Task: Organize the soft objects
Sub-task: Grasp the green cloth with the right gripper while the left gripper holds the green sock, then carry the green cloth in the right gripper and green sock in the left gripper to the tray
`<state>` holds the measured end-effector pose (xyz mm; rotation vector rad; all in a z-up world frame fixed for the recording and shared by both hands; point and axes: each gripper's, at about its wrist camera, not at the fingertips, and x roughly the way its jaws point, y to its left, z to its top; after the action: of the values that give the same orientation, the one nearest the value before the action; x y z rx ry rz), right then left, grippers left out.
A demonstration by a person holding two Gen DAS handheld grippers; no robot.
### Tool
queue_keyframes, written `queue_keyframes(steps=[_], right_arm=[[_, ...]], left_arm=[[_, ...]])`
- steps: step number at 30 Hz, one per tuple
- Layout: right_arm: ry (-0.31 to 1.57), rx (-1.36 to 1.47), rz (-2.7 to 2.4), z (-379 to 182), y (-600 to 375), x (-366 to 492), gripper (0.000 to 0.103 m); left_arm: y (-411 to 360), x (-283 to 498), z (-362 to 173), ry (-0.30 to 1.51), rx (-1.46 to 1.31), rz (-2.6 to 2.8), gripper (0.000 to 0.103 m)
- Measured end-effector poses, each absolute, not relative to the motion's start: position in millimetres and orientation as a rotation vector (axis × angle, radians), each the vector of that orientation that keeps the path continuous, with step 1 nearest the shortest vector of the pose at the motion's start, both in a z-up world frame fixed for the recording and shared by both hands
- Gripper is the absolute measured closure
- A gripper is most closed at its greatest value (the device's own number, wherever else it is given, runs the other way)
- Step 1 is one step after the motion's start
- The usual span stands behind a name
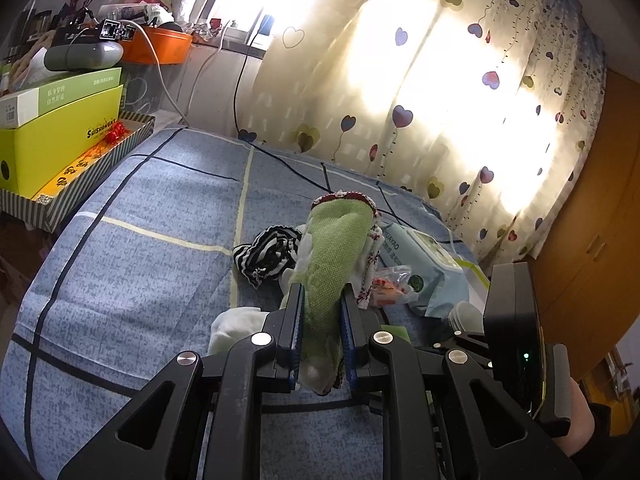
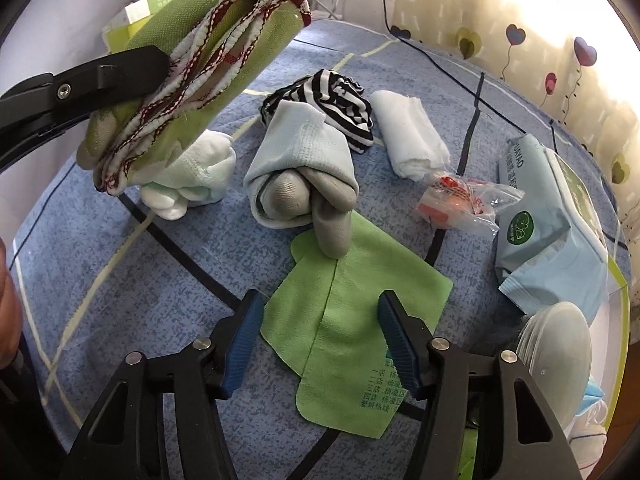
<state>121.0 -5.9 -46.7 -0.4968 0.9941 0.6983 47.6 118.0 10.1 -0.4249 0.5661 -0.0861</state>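
My left gripper point(image 1: 322, 292) is shut on a folded green cloth bundle point(image 1: 336, 236) with red-and-white trim and holds it above the blue bedsheet point(image 1: 140, 240). The right wrist view shows that bundle point(image 2: 208, 40) raised at upper left. My right gripper point(image 2: 320, 300) is open, pointing down, with its blue pads on either side of a flat light-green cloth point(image 2: 352, 280) and not touching it. Beyond lie a rolled blue-and-grey sock point(image 2: 300, 168), a white-and-mint roll point(image 2: 192, 180), a striped black-and-white cloth point(image 2: 332, 100) and a white rolled towel point(image 2: 412, 136).
A wet-wipes pack point(image 2: 552, 224) and a clear packet point(image 2: 456, 200) with orange contents lie right of the cloths. A pale round lid point(image 2: 556, 344) sits near my right finger. Yellow-green boxes point(image 1: 60, 140) stand left of the bed; a black cable point(image 1: 280, 160) crosses the sheet below the heart-print curtain point(image 1: 440, 100).
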Motion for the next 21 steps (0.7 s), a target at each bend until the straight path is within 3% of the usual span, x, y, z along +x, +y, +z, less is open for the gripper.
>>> queue_keyframes(steps=[5, 9, 13, 14, 15, 16, 21], right_arm=[[1.009, -0.486, 0.717, -46.3, -5.2, 122.7, 0.056], [1.015, -0.491, 0.720, -45.2, -6.0, 122.0, 0.073], [1.012, -0.501, 0.713, -45.5, -5.5, 123.4, 0.075], [1.008, -0.508, 0.717, -45.3, -4.2, 123.0, 0.080], [1.004, -0.513, 0.717, -45.4, -4.4, 121.6, 0.092], [1.000, -0.518, 0.715, -45.5, -4.5, 121.7, 0.095], [0.985, -0.493, 0.733, -44.4, -9.7, 121.3, 0.099]], left_arm=[[117.9, 47.6, 10.0, 0.566, -0.427, -0.088, 0.085], [117.6, 47.8, 9.2, 0.569, -0.432, -0.091, 0.085], [117.6, 49.0, 8.4, 0.573, -0.433, -0.094, 0.085], [117.2, 49.2, 8.0, 0.575, -0.433, -0.095, 0.085], [117.8, 49.7, 7.6, 0.576, -0.434, -0.095, 0.085], [117.8, 49.8, 7.4, 0.577, -0.434, -0.094, 0.085], [117.4, 50.8, 6.9, 0.581, -0.434, -0.095, 0.085]])
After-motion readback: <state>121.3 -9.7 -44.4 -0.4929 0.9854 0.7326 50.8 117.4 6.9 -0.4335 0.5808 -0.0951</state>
